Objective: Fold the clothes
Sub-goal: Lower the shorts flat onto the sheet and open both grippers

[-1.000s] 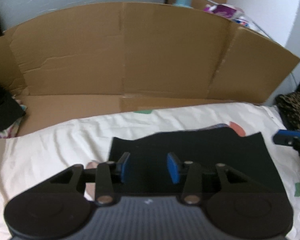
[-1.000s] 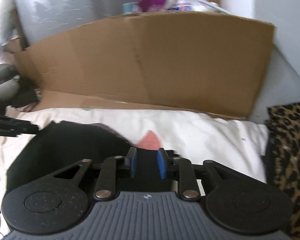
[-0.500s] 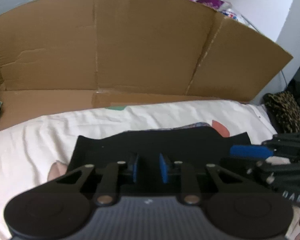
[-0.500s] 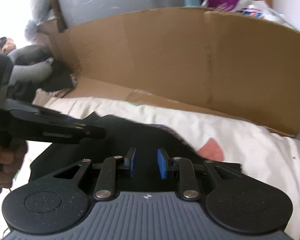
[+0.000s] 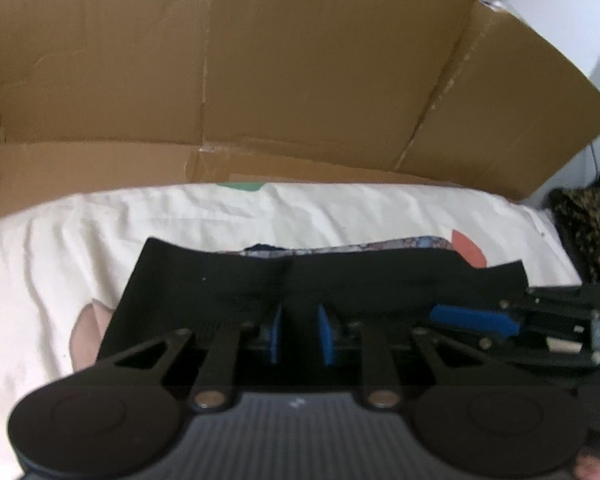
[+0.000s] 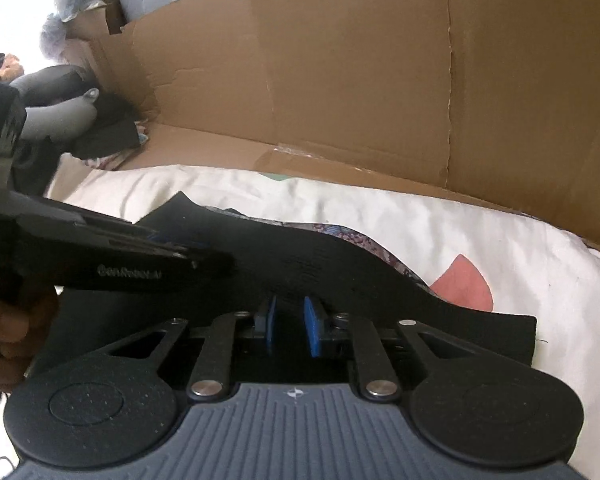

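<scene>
A black garment (image 5: 340,276) with a patterned inner layer lies on the white sheet (image 5: 80,240); it also shows in the right wrist view (image 6: 300,260). My left gripper (image 5: 299,332) is shut on the garment's near edge, its blue pads pinching black cloth. My right gripper (image 6: 289,328) is shut on the same near edge further right. The right gripper shows at the right of the left wrist view (image 5: 476,320), and the left gripper crosses the left of the right wrist view (image 6: 196,258). The two grippers sit close together.
A tall brown cardboard wall (image 5: 300,80) stands behind the sheet and folds onto it. A leopard-print cloth (image 5: 584,220) lies at the far right. Dark clothes (image 6: 108,132) are piled at the far left beside the cardboard.
My left gripper closed onto the garment's near edge. Both grippers moved toward each other, and the garment's near edge is bunched between them.
</scene>
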The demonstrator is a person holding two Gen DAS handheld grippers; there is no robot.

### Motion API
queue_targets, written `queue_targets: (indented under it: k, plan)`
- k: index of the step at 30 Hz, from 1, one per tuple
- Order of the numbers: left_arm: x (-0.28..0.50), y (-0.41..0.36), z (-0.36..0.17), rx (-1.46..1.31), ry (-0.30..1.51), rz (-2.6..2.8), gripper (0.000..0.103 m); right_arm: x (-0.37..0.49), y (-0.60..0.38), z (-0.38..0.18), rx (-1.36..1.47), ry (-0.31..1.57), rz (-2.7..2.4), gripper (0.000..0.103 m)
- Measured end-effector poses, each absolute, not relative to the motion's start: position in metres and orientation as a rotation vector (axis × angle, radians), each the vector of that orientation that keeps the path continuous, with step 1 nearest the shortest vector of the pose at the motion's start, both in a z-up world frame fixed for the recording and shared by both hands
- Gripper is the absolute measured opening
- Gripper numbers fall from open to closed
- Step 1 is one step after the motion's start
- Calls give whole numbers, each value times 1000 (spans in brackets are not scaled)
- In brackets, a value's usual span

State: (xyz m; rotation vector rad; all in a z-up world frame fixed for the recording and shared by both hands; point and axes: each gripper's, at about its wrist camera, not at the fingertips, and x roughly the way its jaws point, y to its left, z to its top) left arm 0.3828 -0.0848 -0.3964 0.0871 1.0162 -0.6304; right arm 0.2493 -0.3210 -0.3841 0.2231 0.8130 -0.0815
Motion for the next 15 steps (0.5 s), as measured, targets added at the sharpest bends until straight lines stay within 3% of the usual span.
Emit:
queue_targets:
  k: [8, 15]
  plan:
    - [381, -79, -379, 100, 998, -652, 20, 251, -312, -385, 111, 839, -78, 20]
    - [356, -61, -340, 150, 908, -724, 23, 223, -323, -342, 182, 738, -19, 32]
